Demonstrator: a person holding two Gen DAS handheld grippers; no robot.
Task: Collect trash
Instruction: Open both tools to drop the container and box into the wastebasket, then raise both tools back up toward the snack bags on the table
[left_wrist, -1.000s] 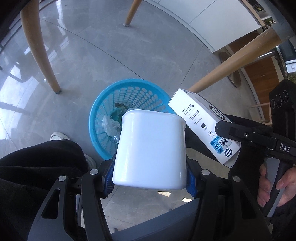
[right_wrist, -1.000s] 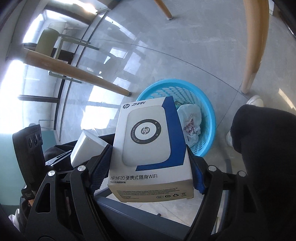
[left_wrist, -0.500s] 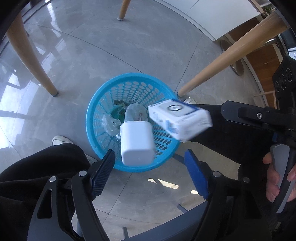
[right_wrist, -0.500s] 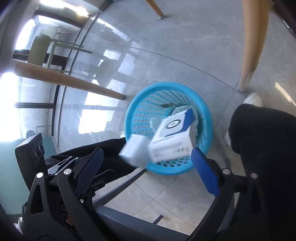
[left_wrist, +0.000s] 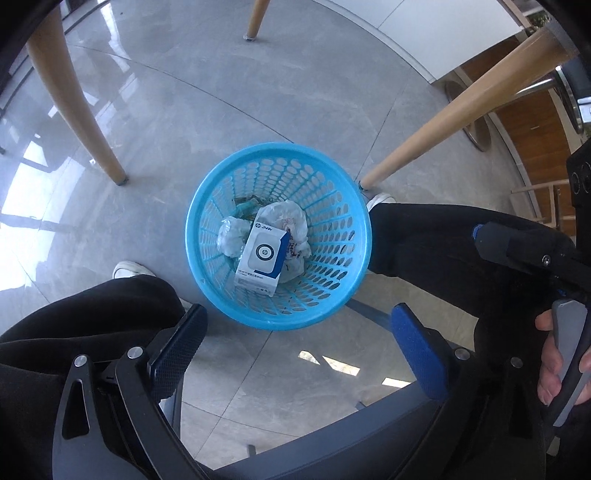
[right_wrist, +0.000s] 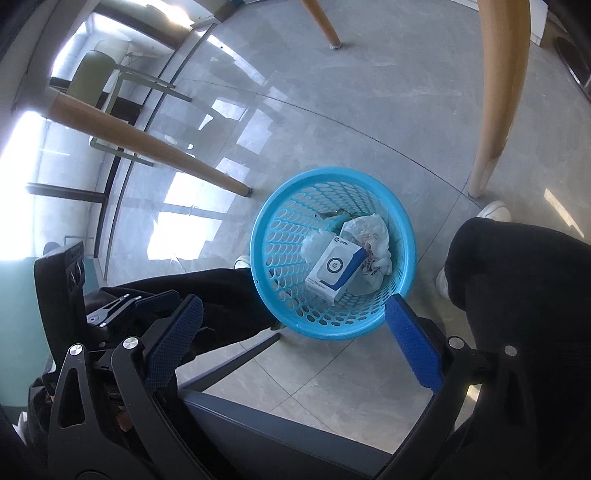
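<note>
A blue mesh trash basket (left_wrist: 328, 295) stands on the floor below me; it also shows in the right wrist view (right_wrist: 280, 295). Inside it lies a white and blue HP box (left_wrist: 262, 258), seen too in the right wrist view (right_wrist: 334, 271), on top of crumpled white bags (left_wrist: 291, 221) and other trash. The plain white box is not visible. My left gripper (left_wrist: 295, 350) is open and empty above the basket's near rim. My right gripper (right_wrist: 291, 339) is open and empty above the basket; part of it shows at the right of the left wrist view (left_wrist: 535, 254).
Wooden table legs (left_wrist: 85, 110) (left_wrist: 454, 110) stand on the grey tile floor around the basket. The person's black-trousered legs (left_wrist: 443, 240) and white shoes (left_wrist: 129, 267) flank it. A dark table edge (left_wrist: 332, 443) runs under both grippers.
Both grippers opened and dropped their boxes. The white box and the HP box fell into the basket; the HP box now rests on the trash.
</note>
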